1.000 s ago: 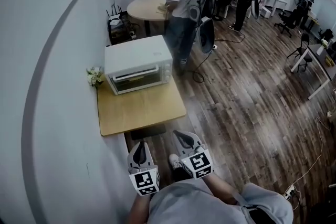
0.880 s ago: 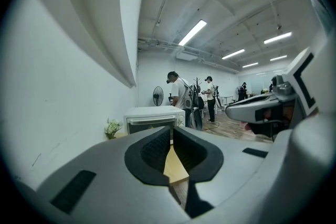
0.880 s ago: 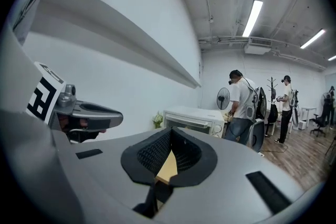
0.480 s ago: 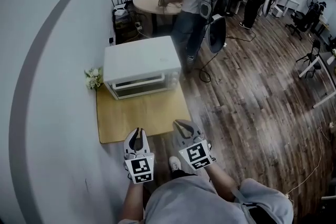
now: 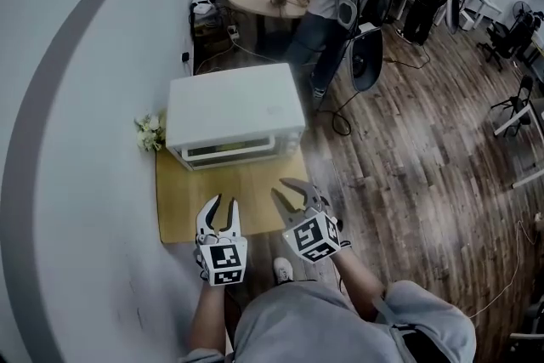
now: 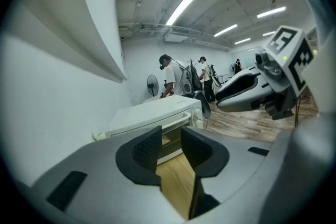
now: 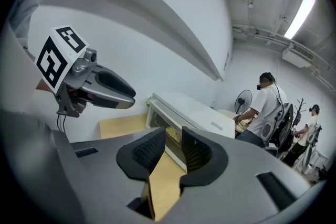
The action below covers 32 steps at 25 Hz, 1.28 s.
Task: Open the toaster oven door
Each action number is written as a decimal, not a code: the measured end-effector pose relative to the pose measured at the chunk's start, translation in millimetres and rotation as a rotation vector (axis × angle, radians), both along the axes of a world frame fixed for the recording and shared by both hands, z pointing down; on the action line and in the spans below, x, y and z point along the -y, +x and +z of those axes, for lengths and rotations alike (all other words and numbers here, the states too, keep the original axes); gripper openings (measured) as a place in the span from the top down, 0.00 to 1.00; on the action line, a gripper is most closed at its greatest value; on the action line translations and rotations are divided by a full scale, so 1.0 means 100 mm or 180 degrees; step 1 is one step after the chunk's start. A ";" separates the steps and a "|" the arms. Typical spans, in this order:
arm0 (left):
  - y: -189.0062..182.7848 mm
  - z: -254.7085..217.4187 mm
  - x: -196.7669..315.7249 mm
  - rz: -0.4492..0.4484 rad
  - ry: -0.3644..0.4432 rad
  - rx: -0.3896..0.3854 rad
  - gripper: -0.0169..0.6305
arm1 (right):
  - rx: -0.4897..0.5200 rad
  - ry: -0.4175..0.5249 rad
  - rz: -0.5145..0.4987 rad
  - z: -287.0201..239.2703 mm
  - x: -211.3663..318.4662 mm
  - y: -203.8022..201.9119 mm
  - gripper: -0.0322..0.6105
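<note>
We judge the approach step is in hand; left gripper and right gripper are opening their fingers, both empty; the toaster oven stands ahead on the counter, door apparently shut; next we must reach its top edge.

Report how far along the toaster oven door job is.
Done: nothing yet; the glass-fronted door of the white boxy toaster oven is shut. In hand: left gripper and right gripper hover over the light wooden table short of it, fingers opening, empty. Left: reach the door, grip it, pull it open.
</note>
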<state>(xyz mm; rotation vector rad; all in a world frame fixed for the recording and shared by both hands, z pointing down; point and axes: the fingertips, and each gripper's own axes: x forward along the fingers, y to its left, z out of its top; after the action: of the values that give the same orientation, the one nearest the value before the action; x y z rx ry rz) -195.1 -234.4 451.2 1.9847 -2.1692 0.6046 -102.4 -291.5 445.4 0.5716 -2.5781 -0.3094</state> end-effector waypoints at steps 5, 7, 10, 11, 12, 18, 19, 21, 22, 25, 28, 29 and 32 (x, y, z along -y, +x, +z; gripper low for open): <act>-0.15 0.04 0.43 0.0226 -0.0215 0.0277 0.78 | -0.0372 0.0228 -0.0218 0.03 0.36 -0.28 0.80; -0.23 0.04 0.59 0.0321 -0.0296 0.0410 0.78 | -0.0484 0.0285 -0.0290 0.04 0.49 -0.39 0.79; -0.25 0.07 0.78 0.0496 -0.0459 0.0655 0.78 | -0.0629 0.0315 -0.0385 0.08 0.64 -0.47 0.79; -0.25 0.10 0.83 0.0564 -0.0531 0.0744 0.78 | -0.0681 0.0328 -0.0415 0.10 0.68 -0.49 0.79; -0.24 0.13 0.87 0.0634 -0.0611 0.0829 0.78 | -0.0736 0.0346 -0.0446 0.12 0.71 -0.52 0.79; -0.22 0.36 1.05 0.0945 -0.1059 0.1178 0.77 | -0.1093 0.0368 -0.0672 0.33 0.80 -0.65 0.77; -0.23 0.37 1.08 0.0962 -0.1100 0.1215 0.77 | -0.1139 0.0354 -0.0704 0.36 0.81 -0.66 0.77; -0.27 0.41 1.15 0.0982 -0.1178 0.1284 0.77 | -0.1213 0.0344 -0.0746 0.41 0.84 -0.70 0.76; -0.29 0.43 1.18 0.0990 -0.1218 0.1320 0.77 | -0.1248 0.0347 -0.0763 0.43 0.86 -0.71 0.76; -0.36 0.49 1.25 0.1007 -0.1313 0.1383 0.77 | -0.1317 0.0330 -0.0816 0.49 0.89 -0.76 0.76; -0.42 0.58 1.29 0.1023 -0.1402 0.1397 0.77 | -0.1376 0.0283 -0.0855 0.58 0.94 -0.81 0.76; -0.43 0.61 1.29 0.1027 -0.1432 0.1388 0.77 | -0.1396 0.0259 -0.0867 0.62 0.95 -0.82 0.76; -0.46 0.70 1.31 0.1018 -0.1501 0.1341 0.77 | -0.1449 0.0180 -0.0881 0.73 0.98 -0.85 0.76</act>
<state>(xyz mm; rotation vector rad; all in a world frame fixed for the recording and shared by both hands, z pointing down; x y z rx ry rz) -241.4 -365.2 521.3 2.0679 -1.6595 1.5399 -187.5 -389.2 518.8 0.1350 -2.2037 -0.5383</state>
